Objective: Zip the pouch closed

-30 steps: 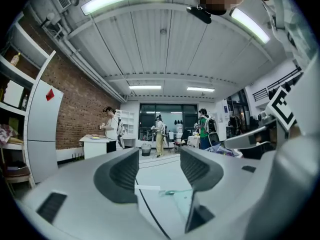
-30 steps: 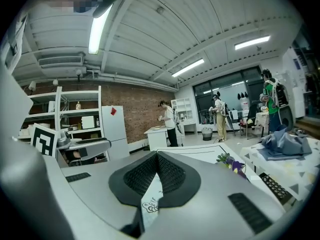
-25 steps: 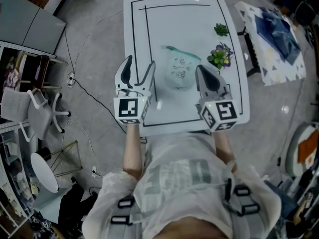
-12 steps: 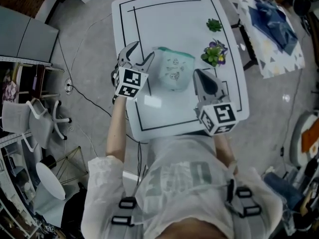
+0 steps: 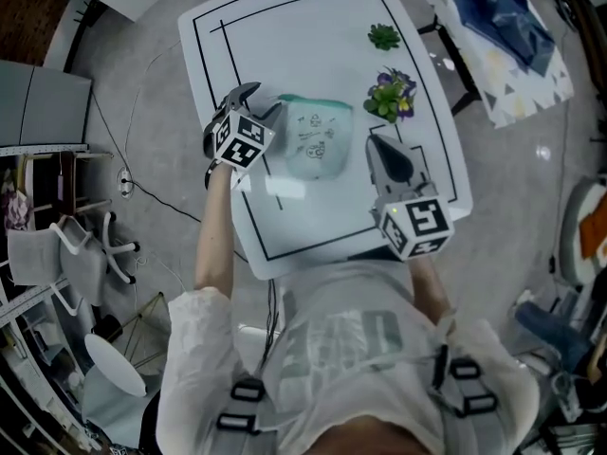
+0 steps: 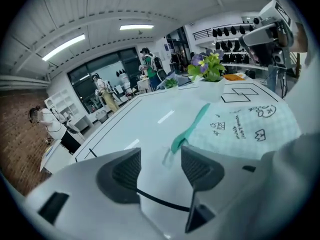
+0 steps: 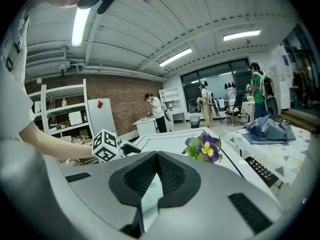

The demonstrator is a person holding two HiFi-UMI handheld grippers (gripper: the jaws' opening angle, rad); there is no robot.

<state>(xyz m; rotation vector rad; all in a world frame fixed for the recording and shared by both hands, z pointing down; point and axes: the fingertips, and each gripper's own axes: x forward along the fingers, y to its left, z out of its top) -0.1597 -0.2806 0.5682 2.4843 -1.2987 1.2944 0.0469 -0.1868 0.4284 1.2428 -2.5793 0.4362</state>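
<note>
Lowered and rolled since a second ago, the left gripper (image 5: 260,102) now sits at the left end of the pouch (image 5: 318,140) instead of in front of the person's chest, while the right gripper (image 5: 375,142) has barely shifted. On the white table (image 5: 313,27), the pale green pouch lies flat inside the black outline, with potted flowers (image 5: 391,95) near its far right corner. Right jaws are pressed together on what looks like a sliver of the pouch's printed right edge. Left jaws stand apart with nothing pinched, and the teal zipper strip (image 6: 192,129) and its small clear pull tab (image 6: 167,155) lie just ahead of the gap. Trouble looks likeliest at that tab. It is small and lies flat on the tabletop, so closing slightly off line could catch fabric or bare table instead, and a pull against so thin a right-hand hold could drag the whole pouch. Left forearm reaches out long, gripper tipped downward; right gripper rides nearly level, close to the body.
</note>
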